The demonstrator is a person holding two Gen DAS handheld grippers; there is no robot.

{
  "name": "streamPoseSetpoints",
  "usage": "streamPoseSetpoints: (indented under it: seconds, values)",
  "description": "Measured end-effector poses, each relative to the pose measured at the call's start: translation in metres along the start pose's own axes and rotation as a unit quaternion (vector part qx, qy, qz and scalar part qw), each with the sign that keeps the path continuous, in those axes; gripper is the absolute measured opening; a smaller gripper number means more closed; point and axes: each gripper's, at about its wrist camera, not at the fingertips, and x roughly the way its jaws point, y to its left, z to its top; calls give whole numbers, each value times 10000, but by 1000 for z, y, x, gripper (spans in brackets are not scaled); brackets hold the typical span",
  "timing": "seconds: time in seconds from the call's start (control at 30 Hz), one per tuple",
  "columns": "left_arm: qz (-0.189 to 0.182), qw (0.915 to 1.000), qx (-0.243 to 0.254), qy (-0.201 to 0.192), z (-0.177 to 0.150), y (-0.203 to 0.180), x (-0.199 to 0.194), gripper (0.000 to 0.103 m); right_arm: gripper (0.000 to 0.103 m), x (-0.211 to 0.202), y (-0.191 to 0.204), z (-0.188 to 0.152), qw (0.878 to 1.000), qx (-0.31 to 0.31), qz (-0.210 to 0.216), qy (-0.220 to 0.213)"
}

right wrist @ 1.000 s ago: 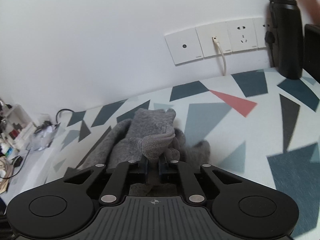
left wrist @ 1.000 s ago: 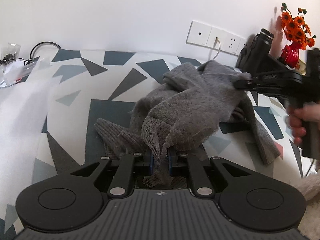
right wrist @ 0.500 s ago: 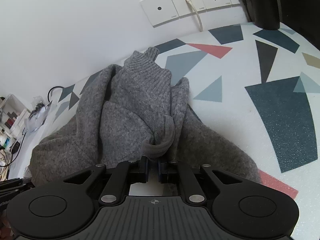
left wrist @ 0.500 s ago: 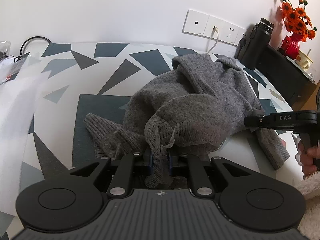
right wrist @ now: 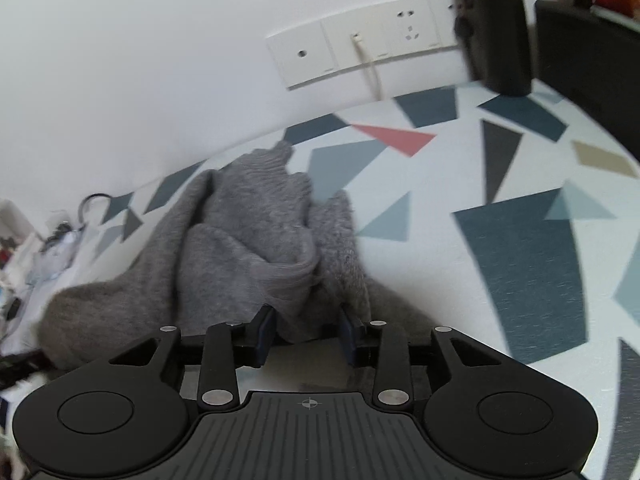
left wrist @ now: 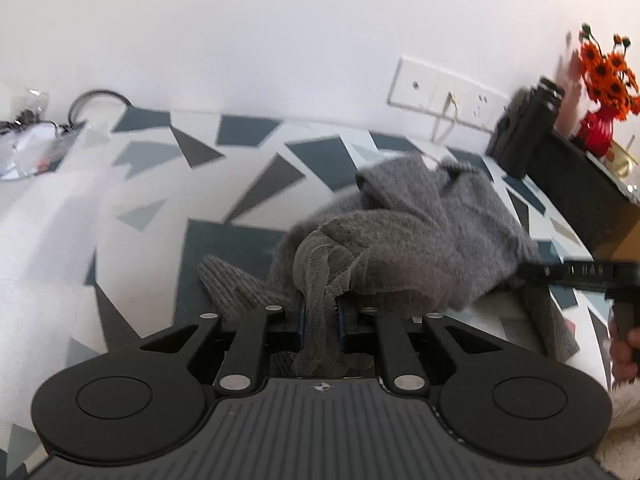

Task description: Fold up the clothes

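A grey knitted sweater (left wrist: 432, 232) lies crumpled on the patterned table cover, also seen in the right wrist view as a heap of grey sweater (right wrist: 248, 240). My left gripper (left wrist: 320, 320) is shut on a bunch of the sweater's thin mesh lining, lifting it a little. My right gripper (right wrist: 306, 334) has its jaws opening; a thick fold of the sweater still lies between the pads, which stand apart from it. In the left wrist view the right gripper (left wrist: 576, 272) shows at the right edge, held by a hand (left wrist: 624, 356).
A black bottle (left wrist: 528, 132) stands at the back right by a dark cabinet (left wrist: 592, 208) carrying a red vase of orange flowers (left wrist: 604, 92). Wall sockets (right wrist: 360, 56) with a white cable sit behind. Cables and a plastic bag (left wrist: 28, 148) lie far left.
My right gripper's jaws have spread apart and released the sweater fold they were pinching. The sweater has come down to rest on the table. The left gripper keeps its hold.
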Motion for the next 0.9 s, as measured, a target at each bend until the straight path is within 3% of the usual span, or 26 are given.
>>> streamPoseSetpoints:
  seconds: [0.17,0.33,0.43,0.5,0.67,0.83,0.9]
  values:
    - [180,9995,-260,-1,3,12,1,15,39,4,-9,-2,9998,161,-62,52]
    - [193,9998,62,91,-1,-1,2,26,39,12,-20,-9,9991,333,-167,200]
    - [306,9990,260,192,-4,-9,8,44,40,13,-21,-12,9993,274,-157,177]
    - [347,9984,380,237,-6,-14,11,62,46,14,-18,-11,9996,166,-158,173]
    - [367,9957,802,291,-11,-27,16,63,46,14,-6,-8,9988,-310,-363,102]
    - [363,9937,1012,305,-9,-31,21,65,48,20,0,-10,9892,-963,-1098,115]
    - [343,9934,1046,315,-7,-33,23,65,39,20,-10,-9,9894,-820,-1196,102]
